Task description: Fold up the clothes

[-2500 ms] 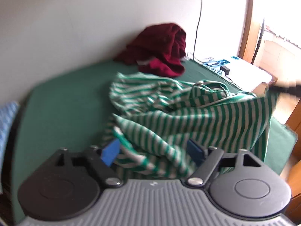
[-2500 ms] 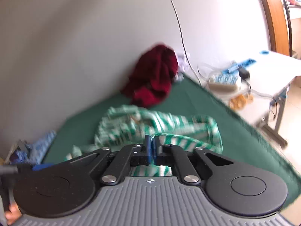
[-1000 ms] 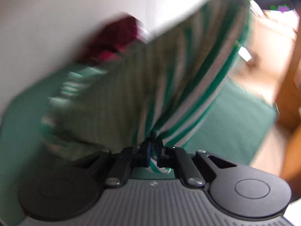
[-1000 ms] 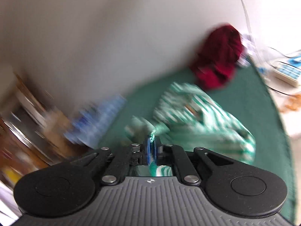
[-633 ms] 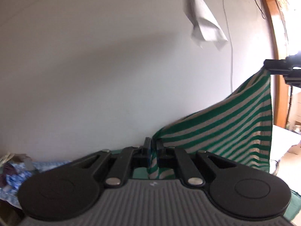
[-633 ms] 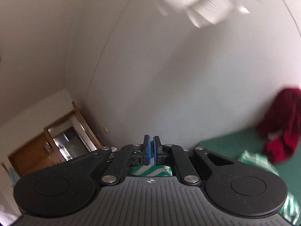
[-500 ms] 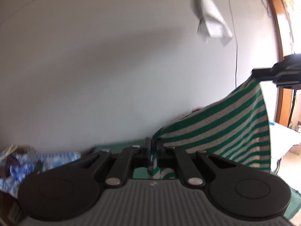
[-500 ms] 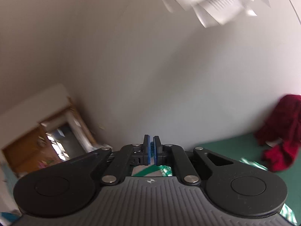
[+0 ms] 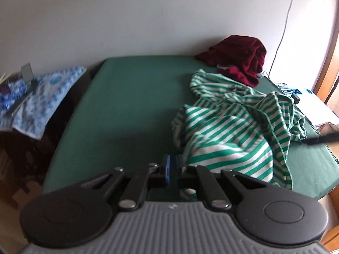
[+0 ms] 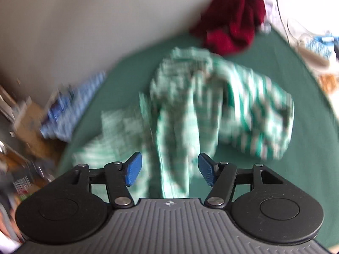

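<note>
A green-and-white striped shirt [image 9: 233, 127] lies crumpled on the right half of the green table [image 9: 131, 105]. My left gripper [image 9: 172, 167] is shut, its blue pads pressed together at the shirt's near edge; whether cloth is pinched between them is not clear. In the blurred right wrist view my right gripper [image 10: 168, 169] is open, and a strip of the striped shirt [image 10: 190, 110] runs between its blue fingers [image 10: 133, 169]. The right gripper's tip shows as a dark bar in the left wrist view [image 9: 322, 140], right of the shirt.
A dark red garment [image 9: 237, 57] is heaped at the table's far right corner by the wall. A blue patterned cloth [image 9: 40, 97] lies on furniture left of the table. A white desk with small items [image 9: 313, 108] stands to the right.
Both grippers have come down from holding the shirt stretched in the air. The shirt now lies on the table. The right gripper has opened and let go of it.
</note>
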Demonstrator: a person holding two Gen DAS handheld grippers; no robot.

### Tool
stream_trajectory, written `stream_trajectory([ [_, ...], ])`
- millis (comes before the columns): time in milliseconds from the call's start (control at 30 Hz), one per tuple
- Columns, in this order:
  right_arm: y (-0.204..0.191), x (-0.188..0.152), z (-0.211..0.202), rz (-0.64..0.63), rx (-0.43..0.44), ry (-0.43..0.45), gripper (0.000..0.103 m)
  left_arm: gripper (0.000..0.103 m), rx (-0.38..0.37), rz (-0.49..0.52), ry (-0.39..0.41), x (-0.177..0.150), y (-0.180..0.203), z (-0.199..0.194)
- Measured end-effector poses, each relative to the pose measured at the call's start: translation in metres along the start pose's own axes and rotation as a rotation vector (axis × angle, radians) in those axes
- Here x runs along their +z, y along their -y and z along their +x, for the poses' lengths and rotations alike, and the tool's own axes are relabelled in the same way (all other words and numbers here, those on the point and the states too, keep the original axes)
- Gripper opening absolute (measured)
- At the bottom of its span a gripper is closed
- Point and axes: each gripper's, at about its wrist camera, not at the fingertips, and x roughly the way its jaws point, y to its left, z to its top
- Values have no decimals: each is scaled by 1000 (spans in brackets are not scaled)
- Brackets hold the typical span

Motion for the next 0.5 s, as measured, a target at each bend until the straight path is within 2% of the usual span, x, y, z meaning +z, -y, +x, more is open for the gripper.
stream_trajectory([
  [33, -4, -13, 7, 3, -25, -8, 63, 8, 7, 22, -1, 1, 0, 1],
  [100, -11, -26, 22, 41, -35, -14, 64, 43, 4, 112, 17, 3, 7, 4],
  [133, -15, -32, 29, 54, -37, -20, 65, 77, -15, 149, 36, 3, 10, 5],
  [167, -18, -34, 34, 55, -66, -11, 65, 103, -46, 175, 54, 1, 12, 9],
  [200, -22, -36, 40, 54, -100, 0, 65, 101, -81, 188, 63, 1, 15, 13],
  [267, -28, -39, 47, 49, -171, 32, 63, 102, -158, 224, 24, -1, 27, 33],
  [300, -29, -41, 48, 49, -206, 46, 60, 102, -166, 249, 7, -4, 33, 43],
  [333, -29, -42, 48, 62, -234, 59, 50, 98, -155, 278, -13, -8, 41, 55],
  [367, -28, -44, 48, 78, -261, 72, 35, 76, -140, 307, -33, -12, 48, 67],
  [400, -28, -45, 48, 94, -288, 84, 25, 57, -147, 321, -69, -16, 52, 78],
  [433, -25, -45, 46, 126, -287, 88, 6, 16, -166, 310, -127, -18, 54, 89],
  [467, -22, -44, 43, 162, -282, 90, 4, 1, -182, 285, -141, -18, 51, 91],
  [500, -19, -43, 40, 197, -277, 93, 4, 1, -198, 258, -142, -16, 47, 90],
])
